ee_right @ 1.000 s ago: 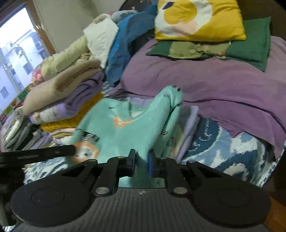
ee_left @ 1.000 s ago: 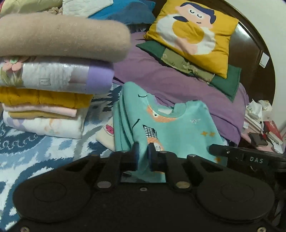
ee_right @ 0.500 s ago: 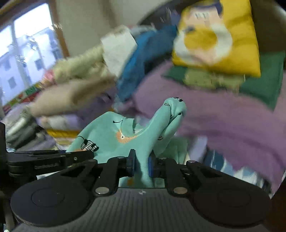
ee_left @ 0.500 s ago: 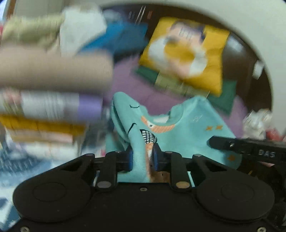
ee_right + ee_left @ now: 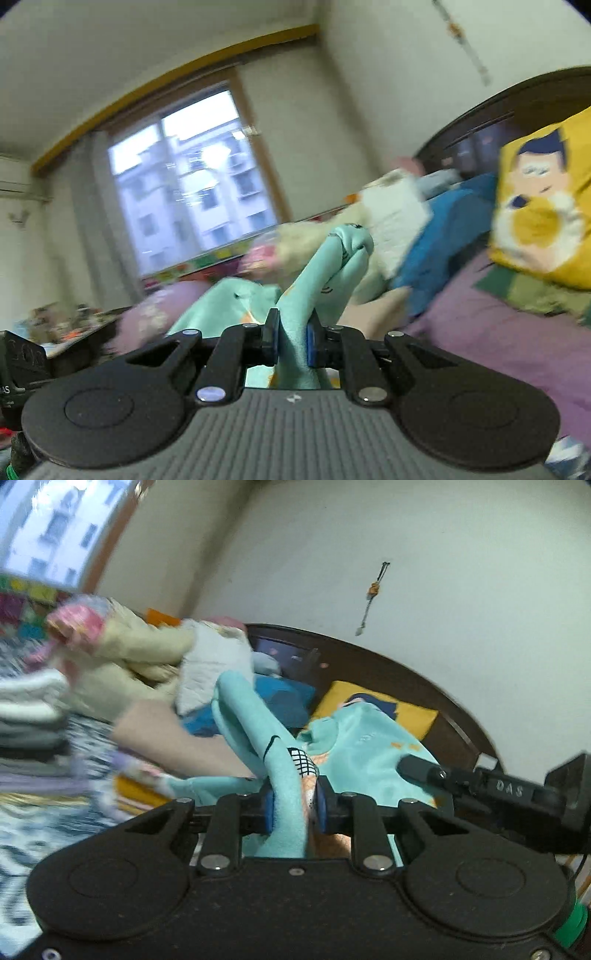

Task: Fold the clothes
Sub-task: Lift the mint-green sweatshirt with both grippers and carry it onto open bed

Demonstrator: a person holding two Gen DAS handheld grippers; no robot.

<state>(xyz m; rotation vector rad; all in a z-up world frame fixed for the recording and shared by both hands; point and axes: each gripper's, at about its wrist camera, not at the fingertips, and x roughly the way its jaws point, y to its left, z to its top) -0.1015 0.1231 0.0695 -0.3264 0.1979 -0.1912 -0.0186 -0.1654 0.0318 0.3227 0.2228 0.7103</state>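
Both pinched tight: left gripper and right gripper hoist the turquoise printed cotton sweatshirt above the bed. Mid-lift; next, lay it flat and fold.

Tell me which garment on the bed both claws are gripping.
The teal cartoon-print sweatshirt: left claw and right claw each pinch its fabric. The beige, white and blue clothes lie untouched.
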